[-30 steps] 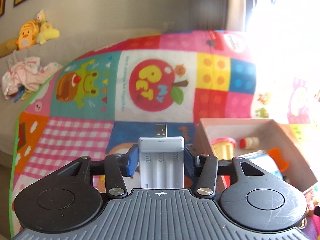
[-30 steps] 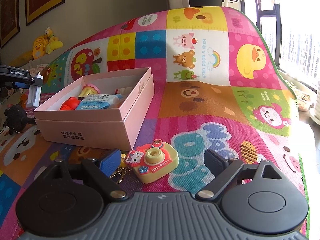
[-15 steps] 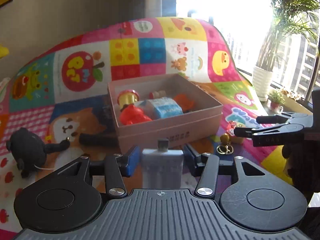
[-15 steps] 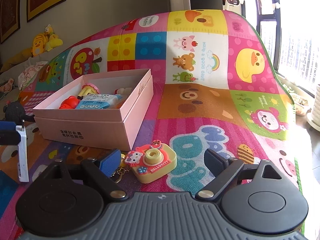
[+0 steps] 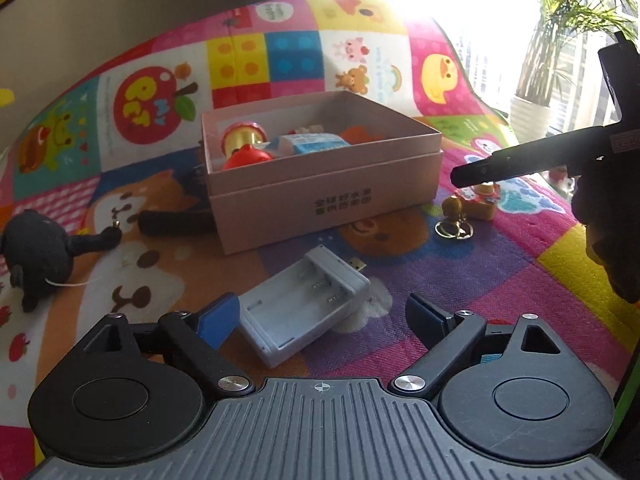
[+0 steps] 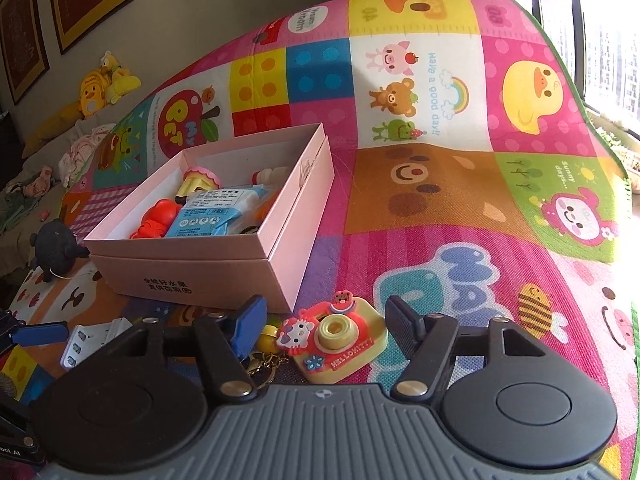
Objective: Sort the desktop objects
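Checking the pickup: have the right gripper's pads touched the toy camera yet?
Apart. The right wrist view shows the right gripper, its jaws just closing, with mat visible between each pad and the toy camera.

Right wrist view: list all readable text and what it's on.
"HELLO KITTY": red band on the yellow toy camera keychain.
"Have a good day!", "Sunny days...": colourful patchwork play mat.
Green print on the pink cardboard box: too blurred to read.
Blue packet print: too small.

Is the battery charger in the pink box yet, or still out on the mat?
Out. The battery charger lies flat on the mat, in front of the pink box, between the open left gripper fingers, touching neither pad.
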Motion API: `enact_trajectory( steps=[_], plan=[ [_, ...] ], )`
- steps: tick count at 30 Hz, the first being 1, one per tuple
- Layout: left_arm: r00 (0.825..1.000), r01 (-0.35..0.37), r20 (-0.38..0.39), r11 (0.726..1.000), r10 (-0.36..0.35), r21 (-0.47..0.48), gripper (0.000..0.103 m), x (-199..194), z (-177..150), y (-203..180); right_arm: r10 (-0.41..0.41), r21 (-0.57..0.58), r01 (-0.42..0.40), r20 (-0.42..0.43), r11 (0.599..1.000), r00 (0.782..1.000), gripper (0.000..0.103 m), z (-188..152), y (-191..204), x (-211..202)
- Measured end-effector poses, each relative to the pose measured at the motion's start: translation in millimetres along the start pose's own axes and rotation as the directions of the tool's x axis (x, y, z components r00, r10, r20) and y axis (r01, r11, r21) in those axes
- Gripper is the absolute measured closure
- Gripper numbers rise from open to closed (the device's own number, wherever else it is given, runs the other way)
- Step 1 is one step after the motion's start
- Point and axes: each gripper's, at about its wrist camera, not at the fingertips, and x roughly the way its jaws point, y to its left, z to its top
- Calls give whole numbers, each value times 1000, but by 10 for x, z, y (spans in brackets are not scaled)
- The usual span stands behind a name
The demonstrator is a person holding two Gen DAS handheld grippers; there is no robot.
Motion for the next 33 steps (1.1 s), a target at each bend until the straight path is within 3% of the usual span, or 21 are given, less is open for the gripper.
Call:
enact_trajectory(
  steps=[4, 8, 10, 15, 21, 29, 31, 33],
  plan=[
    [999, -38, -19, 998, 37, -41, 6, 31, -26, 104, 101, -27, -103, -57, 994, 993, 36, -119, 158, -56],
    [996, -78, -41, 995, 75, -68, 5, 93, -54, 191, 183, -146, -198, -108, 969, 977, 36, -287, 454, -196],
    [994, -100, -43, 992, 96, -77, 2, 114, -61, 229, 181, -218, -204, -119, 954, 976, 26, -364, 589, -254],
    [990, -138, -62, 978, 129, -156, 2, 139, -68, 362, 47, -404, -71, -68, 912, 997, 15, -539, 819, -320],
    [985, -174, -60, 958, 164, -228, 1, 113, -83, 462, -7, -332, -10, -48, 943, 999, 14, -413, 710, -177],
    [984, -179, -63, 957, 169, -227, 0, 109, -88, 454, -202, -321, 195, 9, 927, 979, 14, -356, 503, -78],
    [983, -183, -66, 958, 172, -223, 0, 113, -89, 447, -188, -295, 182, 8, 938, 982, 14, -335, 464, -99],
    [983, -184, -66, 958, 173, -222, 0, 115, -89, 446, -107, -253, 102, -5, 962, 994, 14, -300, 454, -142]
  ],
)
